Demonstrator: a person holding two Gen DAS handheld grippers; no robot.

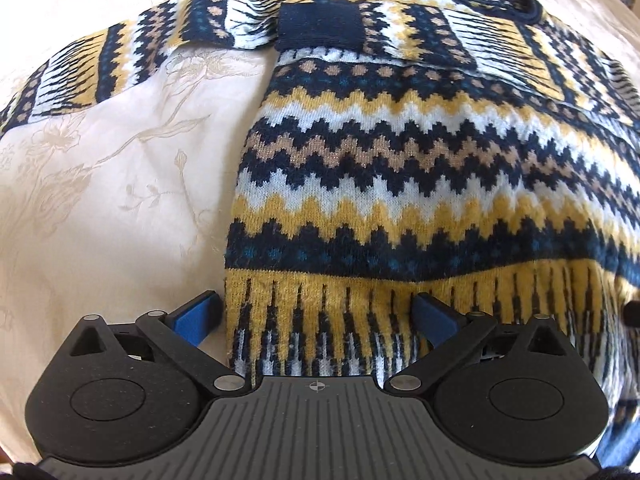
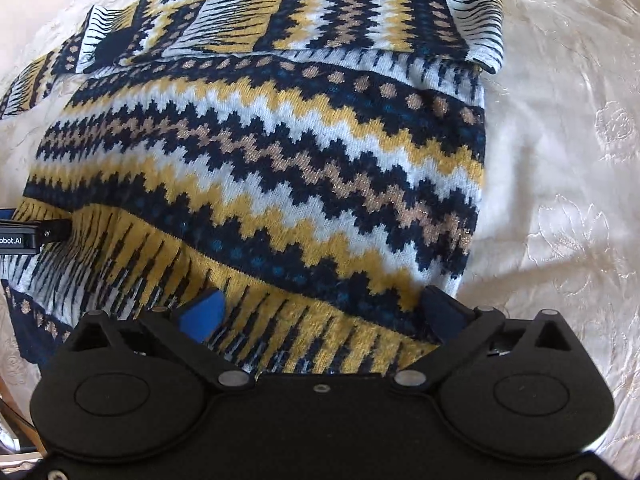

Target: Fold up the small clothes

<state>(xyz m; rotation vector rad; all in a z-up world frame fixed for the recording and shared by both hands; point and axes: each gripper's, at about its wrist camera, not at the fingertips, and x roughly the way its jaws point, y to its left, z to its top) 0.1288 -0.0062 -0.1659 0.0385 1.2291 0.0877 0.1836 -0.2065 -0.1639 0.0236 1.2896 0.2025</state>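
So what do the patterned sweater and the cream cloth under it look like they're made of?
The sweater looks like a soft wool or acrylic knit, matte and slightly fuzzy: stepped zigzag stitches and fine fluff show along the bands, and the tan rows glint as if shot with metallic thread. The cream cloth looks like a woven damask or satin with a faint sheen and floral figures; the exact fibre cannot be told.

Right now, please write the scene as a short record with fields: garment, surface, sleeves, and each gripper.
garment: knitted sweater with zigzag bands in navy, yellow, white and tan, lying flat
surface: cream cloth with a floral pattern
sleeves: one sleeve stretched out to the side; the other sleeve folded across the chest
left gripper: open, over the hem at one side edge of the sweater
right gripper: open, over the hem near the opposite side edge
fold state: partly folded, bottom not yet folded up
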